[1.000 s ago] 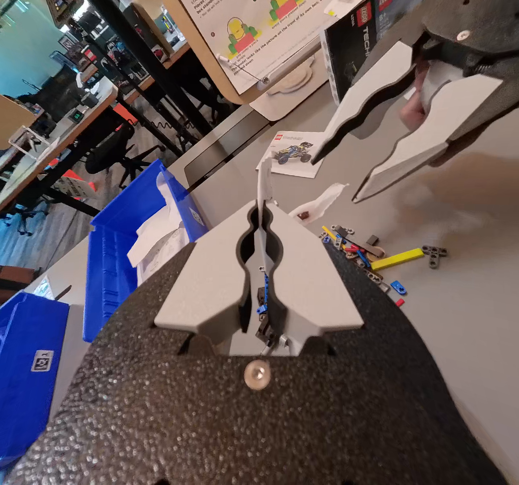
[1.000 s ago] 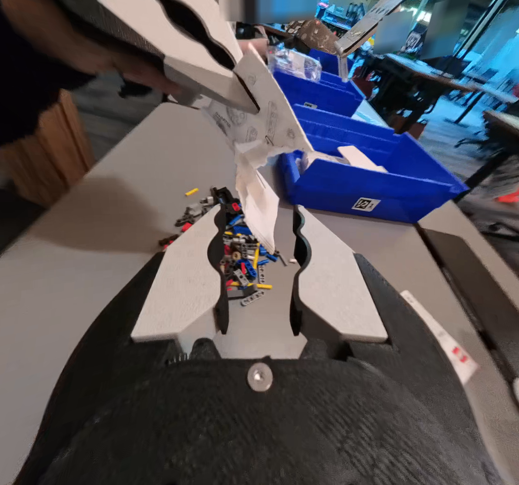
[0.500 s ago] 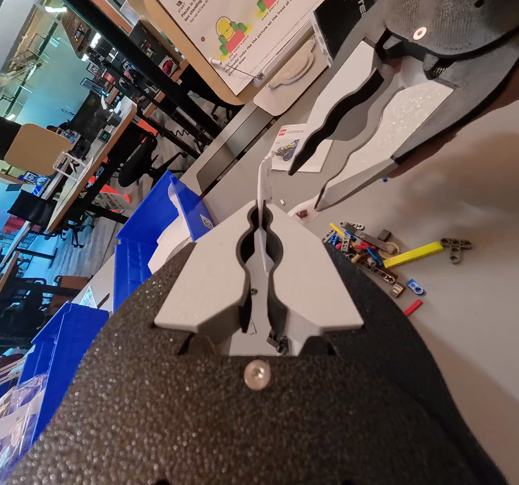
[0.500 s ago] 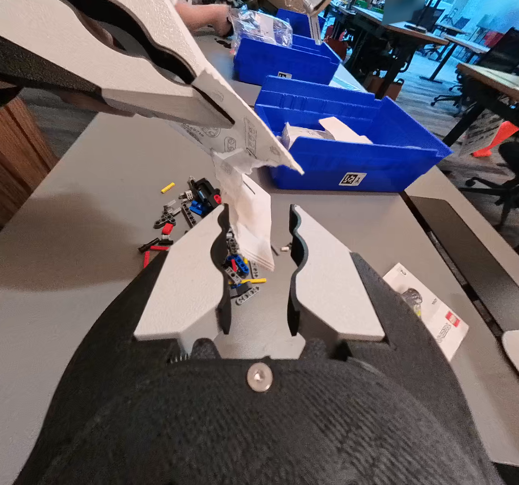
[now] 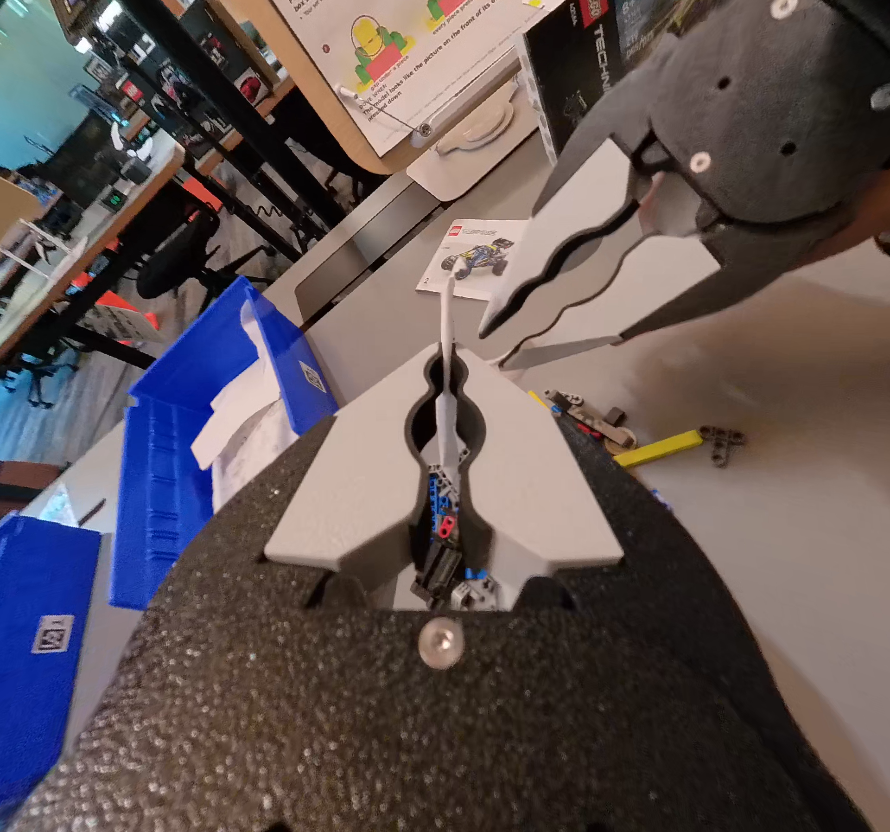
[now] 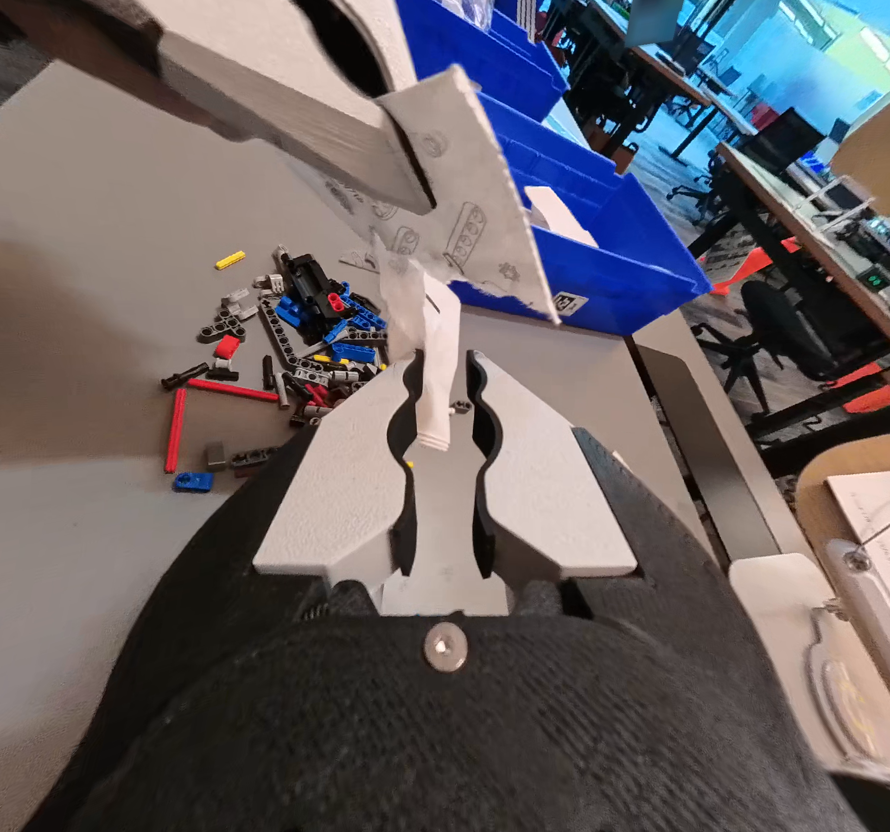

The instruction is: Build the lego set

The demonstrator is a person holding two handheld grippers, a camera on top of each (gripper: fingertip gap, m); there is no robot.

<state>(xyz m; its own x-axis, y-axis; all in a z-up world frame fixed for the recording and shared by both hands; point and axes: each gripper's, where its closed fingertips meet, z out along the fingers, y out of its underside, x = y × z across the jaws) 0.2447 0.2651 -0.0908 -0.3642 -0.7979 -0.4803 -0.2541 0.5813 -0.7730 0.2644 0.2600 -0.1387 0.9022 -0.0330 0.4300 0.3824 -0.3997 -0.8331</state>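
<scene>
The left gripper (image 6: 409, 153) pinches the paper bag (image 6: 462, 211), apparently torn, while the right gripper (image 6: 440, 375) gapes at six o'clock of it above the desk (image 6: 96, 182).

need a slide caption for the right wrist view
Left tongs hold a torn paper bag above spilled lego pieces while open right tongs wait below.

Each gripper is built alike. On the left gripper (image 5: 445, 365), two flat, light grey fingers (image 5: 366, 481) are tapered to a point, and their inner edges are lined with wavy black pads. Behind the fingers, a rounded black body with a pebbled, speckled surface is seen, with one silver screw set on its midline. The right gripper (image 6: 440, 361) is finished in the same grey and black; more screws and small holes are shown on its body's side.
</scene>
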